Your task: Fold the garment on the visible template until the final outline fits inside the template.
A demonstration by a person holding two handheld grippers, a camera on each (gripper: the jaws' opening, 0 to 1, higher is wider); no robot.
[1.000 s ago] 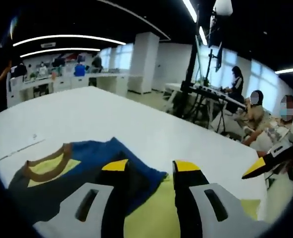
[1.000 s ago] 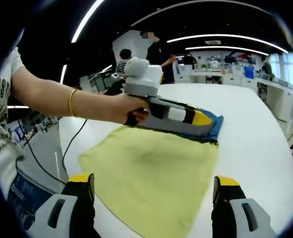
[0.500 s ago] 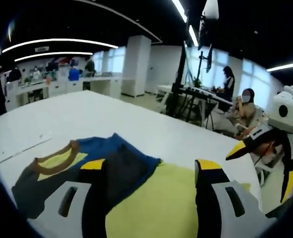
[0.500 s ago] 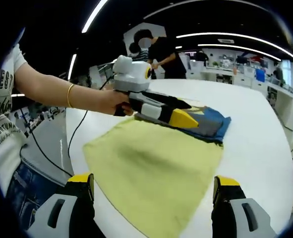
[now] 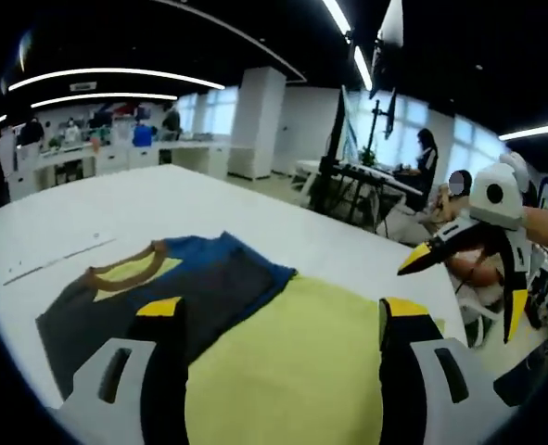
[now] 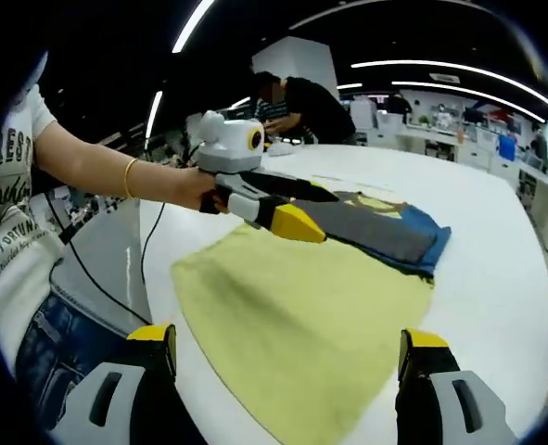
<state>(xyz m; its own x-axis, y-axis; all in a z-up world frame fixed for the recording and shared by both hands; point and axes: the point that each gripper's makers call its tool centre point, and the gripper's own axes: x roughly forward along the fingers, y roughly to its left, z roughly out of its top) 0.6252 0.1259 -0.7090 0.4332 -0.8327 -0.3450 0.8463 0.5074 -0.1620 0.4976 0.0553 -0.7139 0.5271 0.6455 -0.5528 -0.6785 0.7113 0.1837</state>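
Both grippers hang above the white table (image 6: pixel 496 250) with jaws spread wide and nothing between them; the left gripper (image 5: pixel 278 311) shows its two yellow-tipped jaws apart over the cloth, and in the right gripper view it comes in from the left, held in a hand (image 6: pixel 188 188) with a gold bangle at the wrist, its tips raised clear of the fabric; the right gripper (image 6: pixel 287 338) likewise has its jaws parted, one at each lower corner of its own view, and it enters the left gripper view from the right, lifted off the table.

No container is on the table; the garment (image 6: pixel 301 297) lies flat on the tabletop, folded; its near part is a broad yellow-green panel (image 5: pixel 292 352), fairly smooth with faint creases; its far part is dark grey and blue (image 5: pixel 209 278), with a brown-trimmed neckline (image 5: pixel 125 273) showing yellow inside; the blue edge lies doubled along the fold where grey meets yellow.

A template outline under the garment cannot be told.
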